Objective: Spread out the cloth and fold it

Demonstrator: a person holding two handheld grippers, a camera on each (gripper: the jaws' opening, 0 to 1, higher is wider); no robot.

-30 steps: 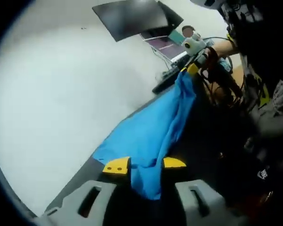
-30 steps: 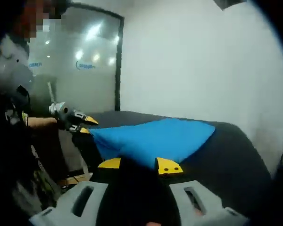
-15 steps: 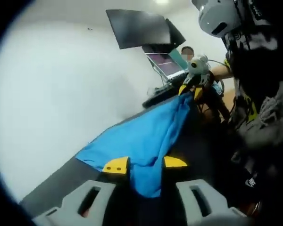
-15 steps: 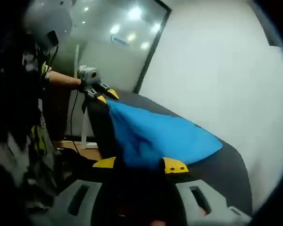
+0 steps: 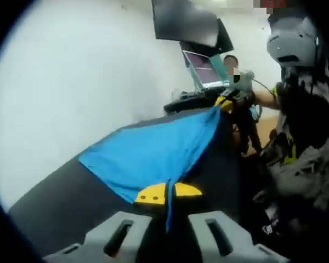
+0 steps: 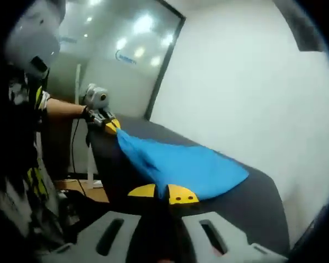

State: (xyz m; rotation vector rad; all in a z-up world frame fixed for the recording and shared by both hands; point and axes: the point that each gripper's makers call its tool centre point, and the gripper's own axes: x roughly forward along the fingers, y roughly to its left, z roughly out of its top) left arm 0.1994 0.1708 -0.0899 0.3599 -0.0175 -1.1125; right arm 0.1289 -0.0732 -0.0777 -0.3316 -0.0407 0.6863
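A bright blue cloth (image 5: 148, 150) lies stretched over a dark grey table (image 5: 55, 203), pulled taut between both grippers. In the left gripper view my left gripper (image 5: 168, 195) is shut on one corner of the cloth, a thin edge hanging down between its yellow tips. At the far end my right gripper (image 5: 226, 102) pinches the other corner. In the right gripper view the right gripper (image 6: 163, 193) is shut on the cloth (image 6: 192, 167) near its yellow tips, and the left gripper (image 6: 110, 126) holds the far corner near the table's end.
A person in patterned clothes (image 5: 301, 137) stands along the table's side (image 6: 22, 137). White wall (image 5: 71, 76) runs behind the table. A dark monitor (image 5: 183, 22) and a laptop (image 5: 200, 66) stand beyond the far end. A glass partition (image 6: 115, 60) is behind the left gripper.
The grippers have drawn apart and the cloth is pulled flatter and tauter over the table. Less cloth hangs between each gripper's jaws. Both views have swung.
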